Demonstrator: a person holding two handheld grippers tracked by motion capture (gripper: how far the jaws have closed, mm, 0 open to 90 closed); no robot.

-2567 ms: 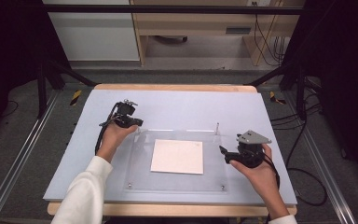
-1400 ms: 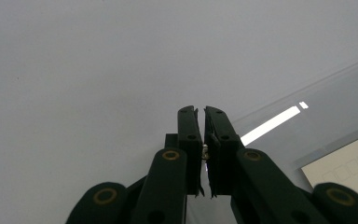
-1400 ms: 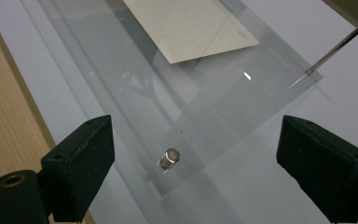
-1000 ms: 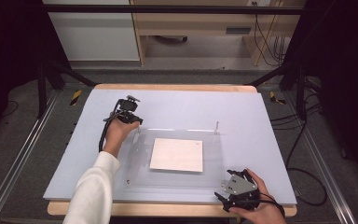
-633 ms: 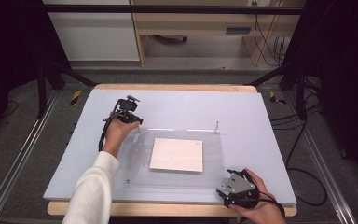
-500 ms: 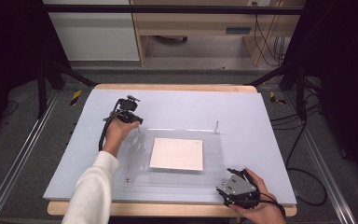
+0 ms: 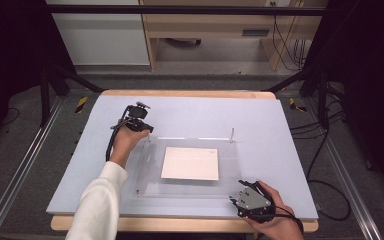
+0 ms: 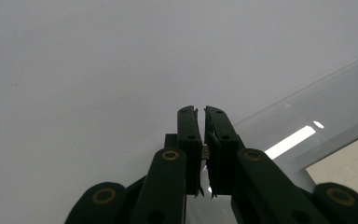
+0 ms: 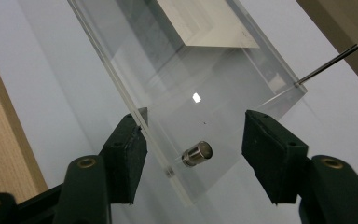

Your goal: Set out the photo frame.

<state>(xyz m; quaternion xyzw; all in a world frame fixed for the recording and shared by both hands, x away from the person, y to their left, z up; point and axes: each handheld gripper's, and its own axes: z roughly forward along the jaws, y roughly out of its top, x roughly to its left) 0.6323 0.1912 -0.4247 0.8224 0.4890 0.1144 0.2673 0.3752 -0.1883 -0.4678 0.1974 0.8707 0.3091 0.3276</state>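
The clear acrylic plate (image 7: 190, 167) lies mid-desk; the left claw (image 7: 140, 120), nearly closed, holds nothing at its far-left corner, while the right claw (image 9: 196, 140) gapes around its near-right corner's short steel peg (image 9: 197, 153).

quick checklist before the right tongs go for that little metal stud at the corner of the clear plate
1. Right tongs open: ok, jaws spread wide apart.
2. Metal stud between the jaws: ok, it sits in the gap, slightly left of centre.
3. Jaws clear of the clear plate: not ok, the left jaw overlaps the plate's edge.
4. Left tongs steadying the far corner: cannot tell; they are shut on something small, but what it is is unclear.
5. White sheet flat under the plate: ok, lying centred.
6. Upright pin out of the way: ok, it stands at the far right corner.
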